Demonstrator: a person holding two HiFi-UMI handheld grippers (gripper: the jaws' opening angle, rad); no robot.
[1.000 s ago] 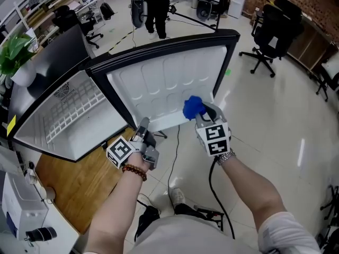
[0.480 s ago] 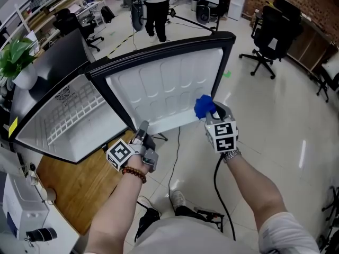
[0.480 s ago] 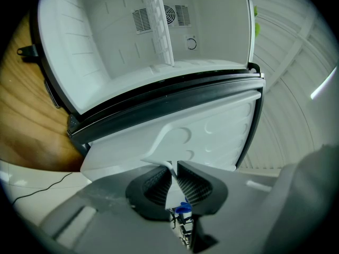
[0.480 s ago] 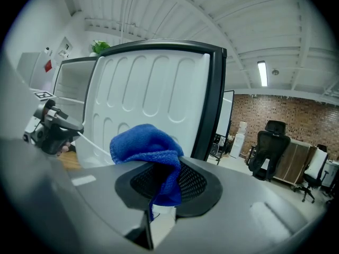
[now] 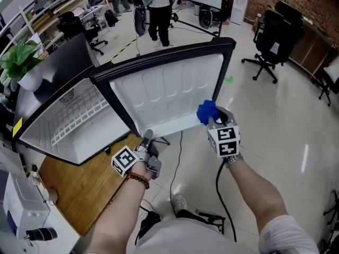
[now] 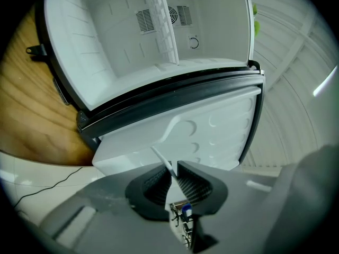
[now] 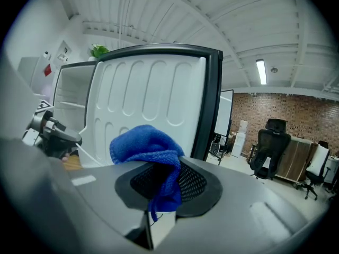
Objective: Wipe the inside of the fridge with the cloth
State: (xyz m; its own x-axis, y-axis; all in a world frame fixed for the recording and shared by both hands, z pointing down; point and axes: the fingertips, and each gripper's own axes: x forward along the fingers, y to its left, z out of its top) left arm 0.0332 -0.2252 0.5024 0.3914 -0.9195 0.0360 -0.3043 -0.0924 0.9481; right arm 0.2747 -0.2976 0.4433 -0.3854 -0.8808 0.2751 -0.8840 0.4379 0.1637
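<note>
Office floor tiles and desk chairs fill the background, with a wooden counter (image 5: 74, 189) at far left, beside the left tongs. The fridge (image 5: 32, 134) sits on it, its white cavity open, a wire shelf (image 5: 74, 112) inside, up and left of those tongs. The left tongs (image 5: 148, 136) are clenched on a thin white lip at the lower edge of the door (image 5: 169, 89), which swings out between the two tongs. To the right, the right tongs (image 5: 212, 118) are grasping the blue cloth (image 5: 207, 111), which bulges past their tips just beside the door's lower right corner; whether it touches the liner I cannot tell. Further right stands an office chair (image 5: 273, 33), well apart.

The cloth looks soft, light and floppy, likely terry. Pinched at a bunched fold, as it is, it should give a padded wad to press on the plastic, though a loose tail hangs down and could drag.

Only the left gripper view shows the cavity's back wall with its vent grilles (image 6: 143, 20) and the thin lip between the jaws. Only the right gripper view shows the cloth's weave and hanging tail. The head view alone shows both tongs together.
</note>
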